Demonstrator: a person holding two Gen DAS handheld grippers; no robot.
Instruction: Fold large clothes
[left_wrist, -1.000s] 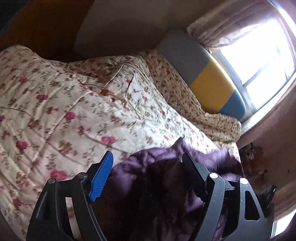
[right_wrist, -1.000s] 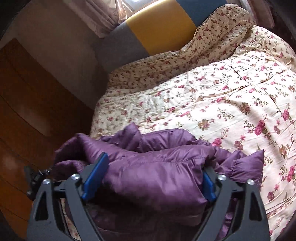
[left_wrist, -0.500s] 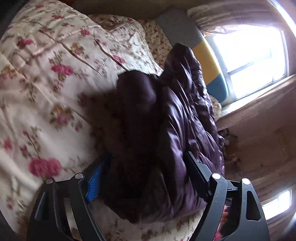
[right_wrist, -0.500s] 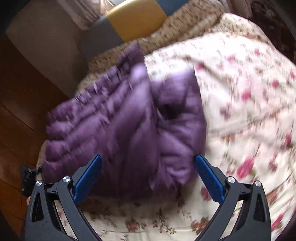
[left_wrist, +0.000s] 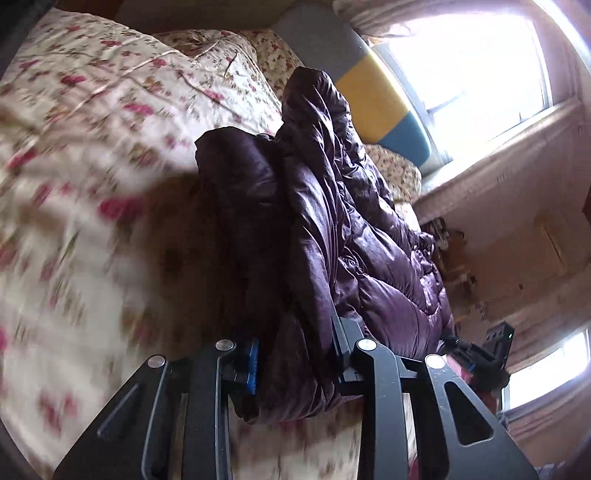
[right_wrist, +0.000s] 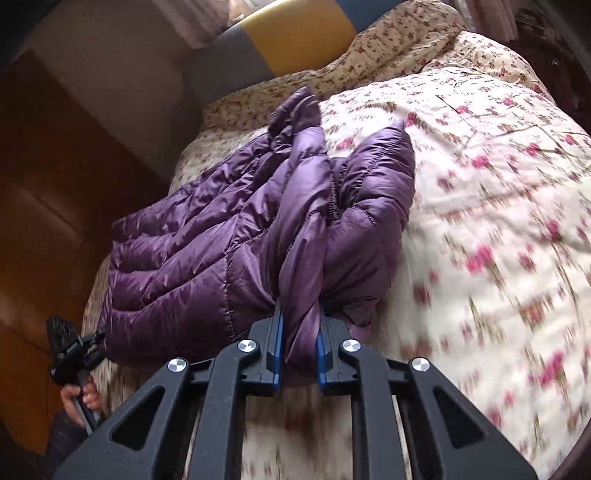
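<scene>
A purple quilted down jacket (left_wrist: 332, 206) lies crumpled lengthwise on the floral quilt (left_wrist: 92, 155). In the left wrist view my left gripper (left_wrist: 295, 354) is closing, with a thick bunch of the jacket's near edge pressed between its pads. In the right wrist view the jacket (right_wrist: 207, 251) spreads to the left, one sleeve (right_wrist: 373, 192) folded to the right. My right gripper (right_wrist: 299, 347) is closing and pinches a narrow fold of the jacket's hem between its blue pads. The other gripper (right_wrist: 66, 347) shows at the jacket's left corner, with a hand (right_wrist: 79, 397) below it.
The bed's floral quilt (right_wrist: 498, 221) stretches away to the right. A grey, yellow and blue headboard cushion (right_wrist: 288, 33) stands at the far end under a bright window (left_wrist: 472, 62). Dark wooden panels (right_wrist: 44, 177) line the bed's left side.
Both grippers went from wide open to closed on the jacket's near edge. Both hands moved forward and down, and the jacket went from a bunched heap to lying stretched out.
</scene>
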